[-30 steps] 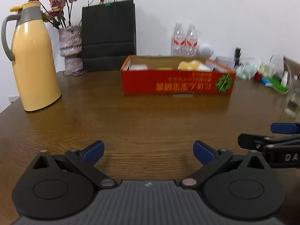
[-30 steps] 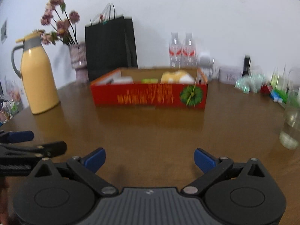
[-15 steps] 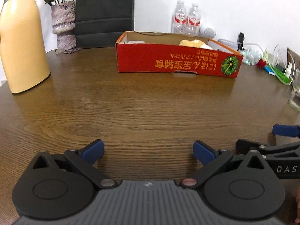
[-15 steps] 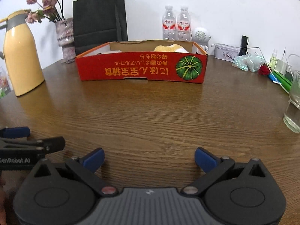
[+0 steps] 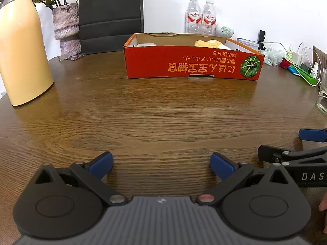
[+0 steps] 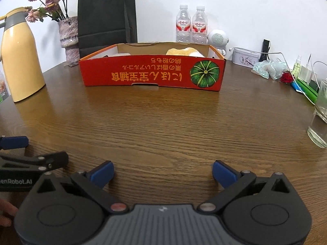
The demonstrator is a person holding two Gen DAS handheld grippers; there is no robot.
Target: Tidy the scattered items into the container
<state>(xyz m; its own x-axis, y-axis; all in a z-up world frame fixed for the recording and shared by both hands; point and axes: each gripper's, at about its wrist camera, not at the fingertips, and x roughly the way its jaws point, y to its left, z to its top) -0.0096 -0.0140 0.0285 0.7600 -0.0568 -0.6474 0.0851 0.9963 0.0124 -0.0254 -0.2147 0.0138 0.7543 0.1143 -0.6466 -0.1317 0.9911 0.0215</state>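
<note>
A red cardboard box [image 5: 192, 63] with a green pumpkin print stands at the far middle of the brown wooden table [image 5: 155, 112]; it also shows in the right wrist view [image 6: 151, 73]. Inside it I see a yellow cloth-like item [image 5: 208, 43] [image 6: 185, 52] and a white item [image 5: 146, 45]. My left gripper [image 5: 161, 164] is open and empty, low over the near table. My right gripper [image 6: 162, 172] is open and empty beside it, and its fingers [image 5: 312, 135] show at the right edge of the left wrist view.
A yellow thermos [image 5: 21, 47], a vase of dried roses [image 5: 66, 28] and a black paper bag [image 5: 110, 14] stand at the back left. Two water bottles [image 6: 191, 23], a white speaker [image 6: 217, 38], a tin, small clutter and a glass [image 6: 318, 126] stand at the right.
Both grippers have dropped lower and tilted down toward the table; the box now appears larger in both views. Both stay open and empty.
</note>
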